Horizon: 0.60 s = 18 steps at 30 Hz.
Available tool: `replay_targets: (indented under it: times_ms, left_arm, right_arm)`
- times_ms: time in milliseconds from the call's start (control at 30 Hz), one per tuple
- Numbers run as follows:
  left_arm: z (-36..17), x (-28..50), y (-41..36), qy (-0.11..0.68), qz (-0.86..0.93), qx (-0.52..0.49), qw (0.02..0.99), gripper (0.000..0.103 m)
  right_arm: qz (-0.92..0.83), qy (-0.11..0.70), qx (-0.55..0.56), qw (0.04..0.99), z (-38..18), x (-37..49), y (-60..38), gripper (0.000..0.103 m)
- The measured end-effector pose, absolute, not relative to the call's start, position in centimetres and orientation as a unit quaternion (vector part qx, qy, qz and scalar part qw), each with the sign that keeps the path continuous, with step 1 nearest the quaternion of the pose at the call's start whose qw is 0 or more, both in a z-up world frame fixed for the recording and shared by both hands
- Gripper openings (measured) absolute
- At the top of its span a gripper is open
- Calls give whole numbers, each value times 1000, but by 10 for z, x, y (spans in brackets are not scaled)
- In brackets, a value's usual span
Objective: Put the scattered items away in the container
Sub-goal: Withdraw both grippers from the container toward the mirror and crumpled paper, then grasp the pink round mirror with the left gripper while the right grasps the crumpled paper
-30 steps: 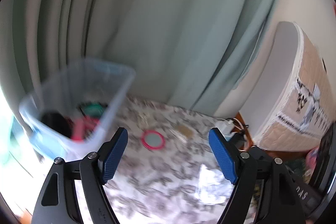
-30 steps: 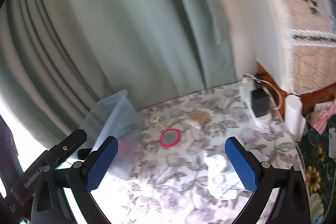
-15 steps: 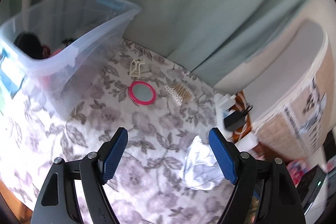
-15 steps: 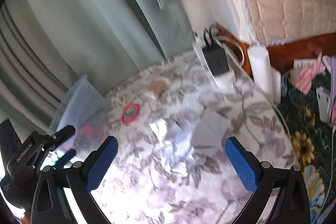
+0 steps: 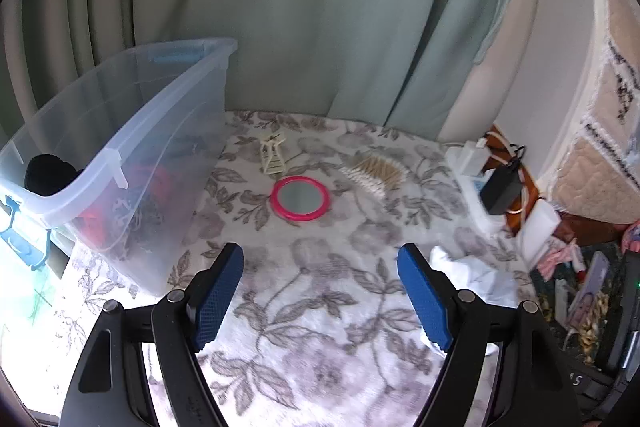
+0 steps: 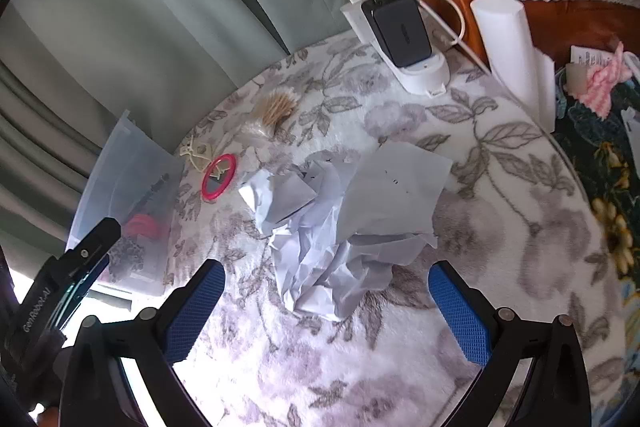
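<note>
Clear plastic container [image 5: 132,147] stands at the left side of the flower-patterned tablecloth [image 5: 320,307], against the green curtain [image 5: 320,7], with red and dark items already inside. Beside its right wall lie a cream hair claw clip [image 5: 273,155], a round pink-rimmed mirror [image 5: 300,198] just in front of the clip, and a bundle of cotton swabs [image 5: 374,171] to the mirror's right. Crumpled white paper [image 6: 344,223] sits well apart from them toward the near right, close to a white power strip [image 6: 416,67] carrying a black charger [image 6: 400,27].

The left gripper [image 5: 320,299] hangs over bare cloth in front of the mirror, its blue pads spread wide with nothing between them. The right gripper [image 6: 326,311] is also spread wide and empty; the lower edge of the crumpled paper lies just beyond the gap between its pads, and no pad touches it.

Compared with a second ago, both cameras have dropped closer to the table and tipped downward. In the left view the container was then blurred and the mirror small; now both are sharp and larger. In the right view the paper has gone from a faint patch near the bottom to filling the centre, and the mirror has slid off to the left. The scattered items themselves lie where they lay, and both sets of tongs gape as wide as before.
</note>
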<state>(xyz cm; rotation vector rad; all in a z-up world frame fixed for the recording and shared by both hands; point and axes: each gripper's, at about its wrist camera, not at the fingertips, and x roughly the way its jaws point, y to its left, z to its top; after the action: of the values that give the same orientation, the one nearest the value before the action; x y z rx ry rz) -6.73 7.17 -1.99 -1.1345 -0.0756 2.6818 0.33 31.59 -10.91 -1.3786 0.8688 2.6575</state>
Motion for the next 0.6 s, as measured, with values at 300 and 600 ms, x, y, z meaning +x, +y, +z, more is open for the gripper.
replay_targets:
  times_ms: [300, 600]
  left_arm:
    - [-59, -105, 80, -20, 900, -422, 108, 80]
    - [-93, -159, 87, -7, 892, -446, 76, 80]
  right_arm:
    - [845, 276, -458, 18, -133, -19, 314, 103]
    - [865, 244, -438, 33, -133, -46, 318, 103]
